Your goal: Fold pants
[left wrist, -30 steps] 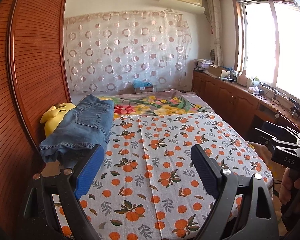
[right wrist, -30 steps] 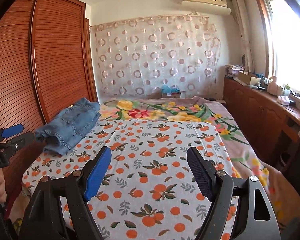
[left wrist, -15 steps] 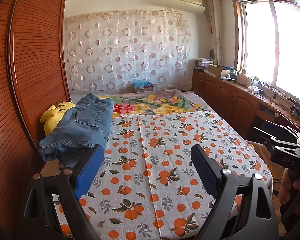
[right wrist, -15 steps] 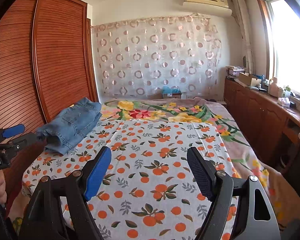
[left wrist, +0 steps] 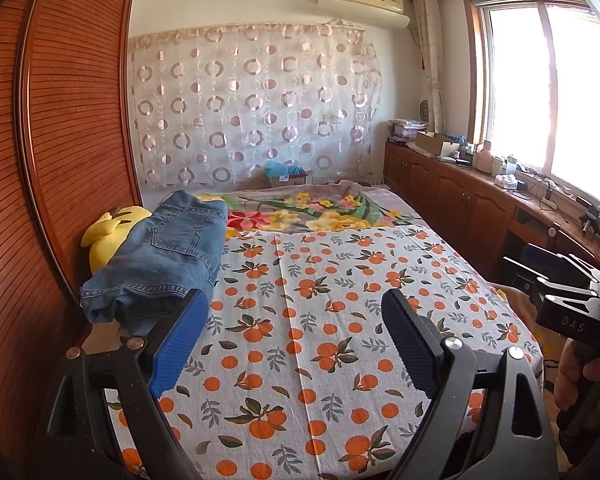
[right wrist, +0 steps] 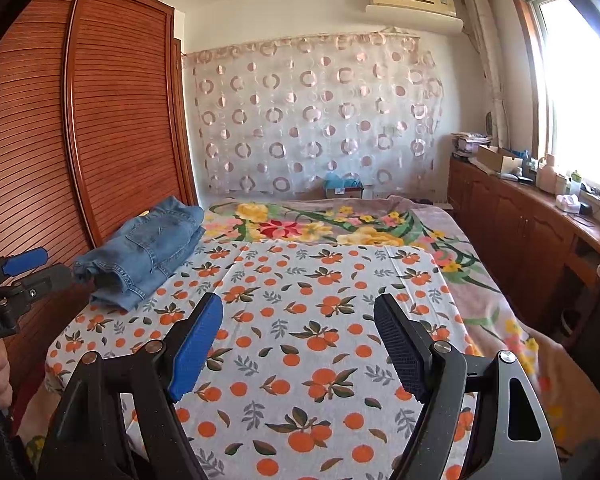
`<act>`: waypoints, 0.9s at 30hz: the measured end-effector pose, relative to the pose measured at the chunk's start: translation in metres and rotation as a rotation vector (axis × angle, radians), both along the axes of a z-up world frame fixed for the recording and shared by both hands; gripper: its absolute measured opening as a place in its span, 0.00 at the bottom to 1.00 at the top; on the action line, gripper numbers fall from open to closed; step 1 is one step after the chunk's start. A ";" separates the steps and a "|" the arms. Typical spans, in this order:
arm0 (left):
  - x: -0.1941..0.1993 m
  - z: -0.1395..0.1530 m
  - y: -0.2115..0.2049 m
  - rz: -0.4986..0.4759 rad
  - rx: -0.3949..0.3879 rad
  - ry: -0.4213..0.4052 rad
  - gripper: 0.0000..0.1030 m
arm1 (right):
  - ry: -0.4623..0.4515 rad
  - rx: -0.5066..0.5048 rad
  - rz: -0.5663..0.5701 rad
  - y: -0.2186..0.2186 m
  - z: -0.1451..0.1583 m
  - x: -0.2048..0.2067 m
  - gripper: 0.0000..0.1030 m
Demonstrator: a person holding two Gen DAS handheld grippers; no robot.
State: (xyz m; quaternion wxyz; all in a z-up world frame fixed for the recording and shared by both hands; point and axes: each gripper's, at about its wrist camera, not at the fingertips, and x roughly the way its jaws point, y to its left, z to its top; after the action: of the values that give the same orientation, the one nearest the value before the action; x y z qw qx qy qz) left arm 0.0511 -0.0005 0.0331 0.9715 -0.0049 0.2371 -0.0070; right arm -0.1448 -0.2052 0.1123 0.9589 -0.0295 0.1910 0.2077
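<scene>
Both hand-held grippers, left (left wrist: 292, 344) and right (right wrist: 298, 350), hang released above the bed (right wrist: 308, 360), grasping nothing. I see the jeans (right wrist: 144, 252) already folded into a bundle by the wardrobe (right wrist: 80, 128), so little seems left.

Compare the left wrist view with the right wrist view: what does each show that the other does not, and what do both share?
Left wrist only: a yellow plush toy tucked behind the jeans, and the right gripper's black body at the right edge.

Right wrist only: the blue-tipped left gripper seen from the side at the left edge.

Both: folded jeans on the orange-print sheet, wardrobe, and open, empty jaws.
</scene>
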 end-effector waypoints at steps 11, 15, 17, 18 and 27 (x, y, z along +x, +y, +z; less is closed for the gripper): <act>0.000 0.000 0.001 -0.001 -0.001 -0.001 0.86 | 0.003 0.000 0.000 0.001 -0.001 -0.001 0.77; -0.001 0.000 0.001 -0.001 -0.001 -0.001 0.86 | 0.003 0.000 0.001 0.001 -0.001 -0.001 0.77; 0.000 0.000 0.001 -0.001 0.000 -0.001 0.86 | 0.002 0.000 0.000 0.001 -0.001 -0.001 0.77; 0.000 0.000 0.001 -0.001 0.000 -0.002 0.86 | 0.002 0.000 0.000 0.001 -0.001 -0.001 0.77; -0.001 0.001 0.000 0.001 0.001 -0.004 0.86 | 0.001 0.000 0.000 0.003 0.000 -0.002 0.77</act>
State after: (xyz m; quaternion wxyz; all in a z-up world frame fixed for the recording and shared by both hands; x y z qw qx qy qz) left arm 0.0498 -0.0010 0.0336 0.9719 -0.0045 0.2351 -0.0065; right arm -0.1466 -0.2020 0.1120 0.9589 -0.0291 0.1913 0.2075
